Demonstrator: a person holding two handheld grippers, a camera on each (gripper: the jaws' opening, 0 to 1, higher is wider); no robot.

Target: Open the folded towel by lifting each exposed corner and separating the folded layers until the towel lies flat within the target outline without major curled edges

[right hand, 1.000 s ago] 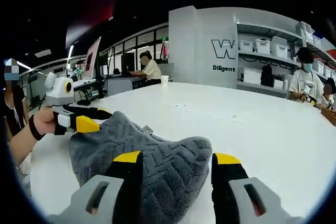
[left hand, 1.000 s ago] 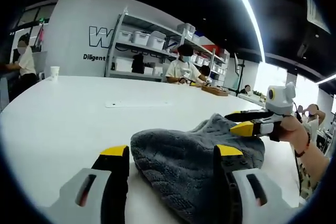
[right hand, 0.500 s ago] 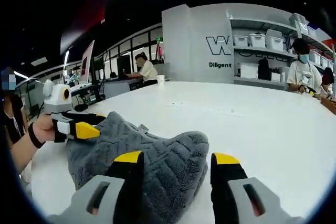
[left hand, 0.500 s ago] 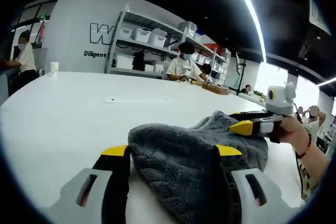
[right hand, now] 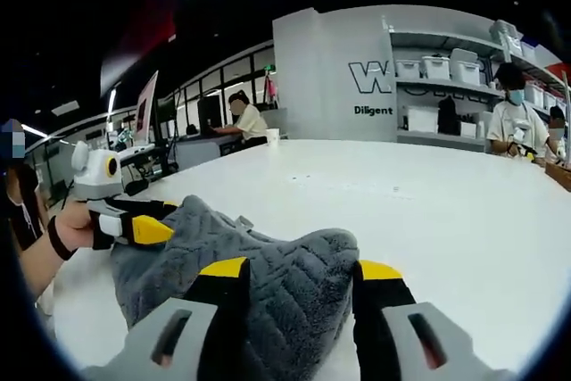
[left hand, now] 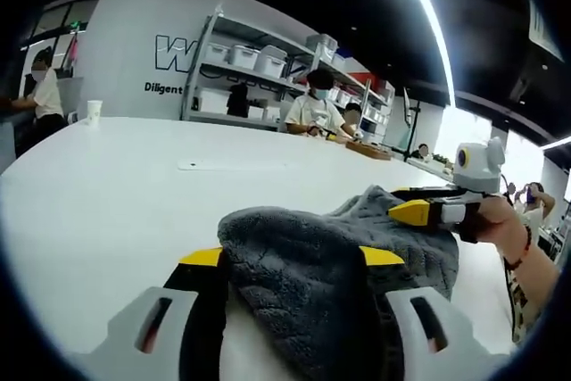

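A grey ribbed towel [left hand: 294, 229] lies bunched on the white table [left hand: 107, 185]. My left gripper [left hand: 293, 258] sits low at its near edge, jaws wide apart, with a thick fold rising between the yellow tips. Over at the right, my right gripper [left hand: 419, 202] is at the towel's other raised end, held by a hand [left hand: 500, 229]. In the right gripper view the towel [right hand: 268, 243] fills the gap between the spread jaws of my right gripper [right hand: 301, 269]. My left gripper [right hand: 134, 219] is at the towel's left end.
A paper cup [left hand: 94, 118] stands at the table's far side, and a thin white slip [left hand: 227, 165] lies mid-table. Shelves with bins [left hand: 250, 69] line the back wall. Seated people [left hand: 312, 113] work at a far table. The table [right hand: 428, 202] stretches wide to the right.
Both pairs of jaws have closed in slightly around the towel. The fold between my left jaws now stands higher and fuller. Both views shifted a little.
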